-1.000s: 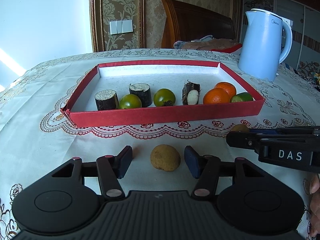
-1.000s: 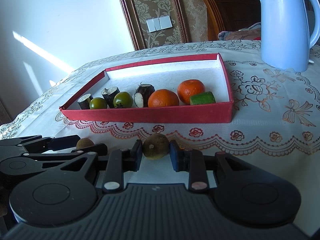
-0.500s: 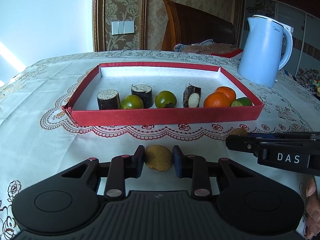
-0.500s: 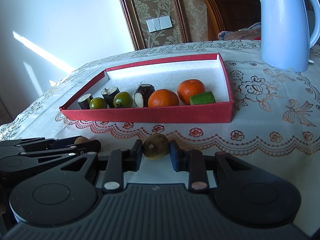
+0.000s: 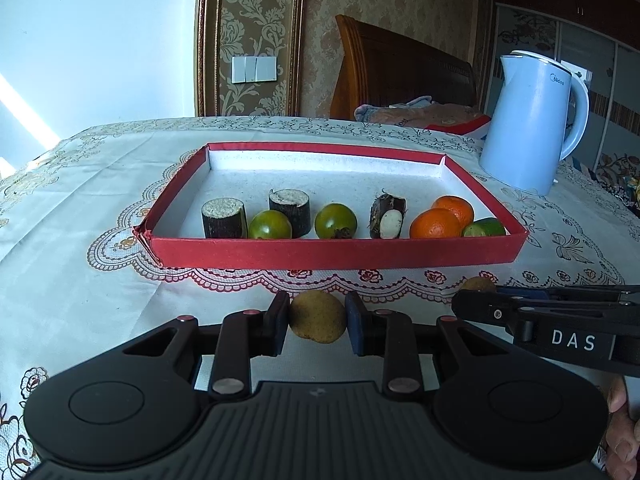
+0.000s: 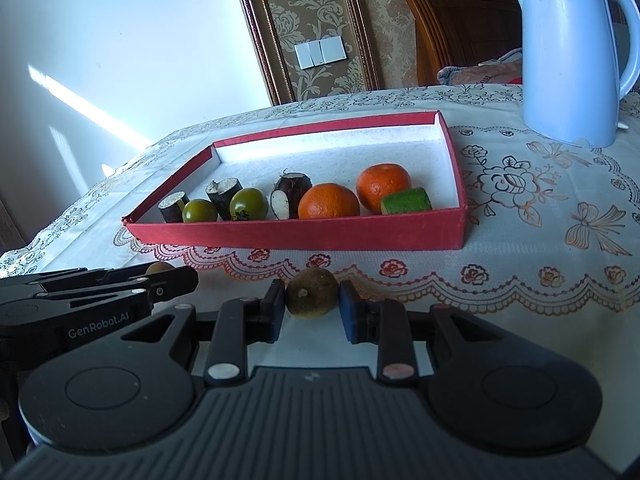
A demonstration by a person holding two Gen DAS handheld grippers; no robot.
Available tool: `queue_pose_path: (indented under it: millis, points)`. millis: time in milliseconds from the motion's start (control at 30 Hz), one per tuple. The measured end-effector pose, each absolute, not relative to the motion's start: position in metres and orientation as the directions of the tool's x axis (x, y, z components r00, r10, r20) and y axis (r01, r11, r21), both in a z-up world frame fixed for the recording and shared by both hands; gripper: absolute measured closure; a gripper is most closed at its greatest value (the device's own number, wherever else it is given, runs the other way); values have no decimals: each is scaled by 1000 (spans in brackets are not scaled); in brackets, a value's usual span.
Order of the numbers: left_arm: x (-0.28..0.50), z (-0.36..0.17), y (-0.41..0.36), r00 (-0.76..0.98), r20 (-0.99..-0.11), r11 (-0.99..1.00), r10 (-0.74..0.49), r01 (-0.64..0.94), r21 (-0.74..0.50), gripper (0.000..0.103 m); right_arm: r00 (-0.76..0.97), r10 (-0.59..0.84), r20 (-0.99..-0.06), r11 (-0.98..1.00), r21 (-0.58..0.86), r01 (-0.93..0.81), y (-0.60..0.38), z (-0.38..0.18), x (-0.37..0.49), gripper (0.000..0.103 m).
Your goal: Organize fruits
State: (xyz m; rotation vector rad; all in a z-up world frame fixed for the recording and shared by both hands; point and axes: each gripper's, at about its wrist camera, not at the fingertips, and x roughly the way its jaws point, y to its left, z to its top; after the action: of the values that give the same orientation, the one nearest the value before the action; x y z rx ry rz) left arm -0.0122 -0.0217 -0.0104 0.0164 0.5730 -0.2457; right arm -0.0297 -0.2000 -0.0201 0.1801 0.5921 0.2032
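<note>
My left gripper (image 5: pixel 317 318) is shut on a tan round fruit (image 5: pixel 318 316) and holds it a little above the tablecloth, in front of the red tray (image 5: pixel 336 256). My right gripper (image 6: pixel 311 295) is shut on a brownish-green round fruit (image 6: pixel 311 293) just in front of the tray (image 6: pixel 304 236). Each gripper shows in the other's view: the right one (image 5: pixel 472 286) with its fruit (image 5: pixel 478 283), the left one (image 6: pixel 160 274) with its fruit (image 6: pixel 159 268). The tray holds two green tomatoes (image 5: pixel 335 221), two oranges (image 5: pixel 435 224), dark cane pieces (image 5: pixel 223 218) and a green piece (image 5: pixel 484 227) in a row.
A light blue kettle (image 5: pixel 532 124) stands right of the tray's far corner on the patterned tablecloth (image 5: pixel 80 240). A wooden headboard (image 5: pixel 400 72) and wall lie behind the table. The tray's back half (image 6: pixel 340 148) holds nothing.
My left gripper closed on the tan fruit and has lifted it off the cloth, rising. My right gripper stayed shut on its fruit and barely moved.
</note>
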Motion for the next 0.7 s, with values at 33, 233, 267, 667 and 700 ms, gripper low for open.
queue_pose_path:
  millis: [33, 233, 267, 667, 700]
  points:
    - [-12, -9, -22, 814, -535, 970, -227, 236, -53, 74, 812, 241, -531, 964, 225, -139, -200, -20, -30, 75]
    - [-6, 5, -27, 842, -494, 974, -215, 220, -49, 74, 843, 236, -484, 967, 202, -154, -198, -12, -36, 75]
    - [-4, 7, -27, 848, -486, 975, -211, 215, -50, 74, 846, 233, -479, 968, 197, -156, -198, -10, -36, 75]
    - [25, 29, -30, 892, -421, 986, -167, 160, -51, 74, 883, 213, -419, 976, 132, -173, -194, 25, -21, 75]
    - [28, 29, -30, 893, -419, 987, -161, 153, -52, 74, 886, 207, -415, 978, 121, -172, -193, 28, -18, 75]
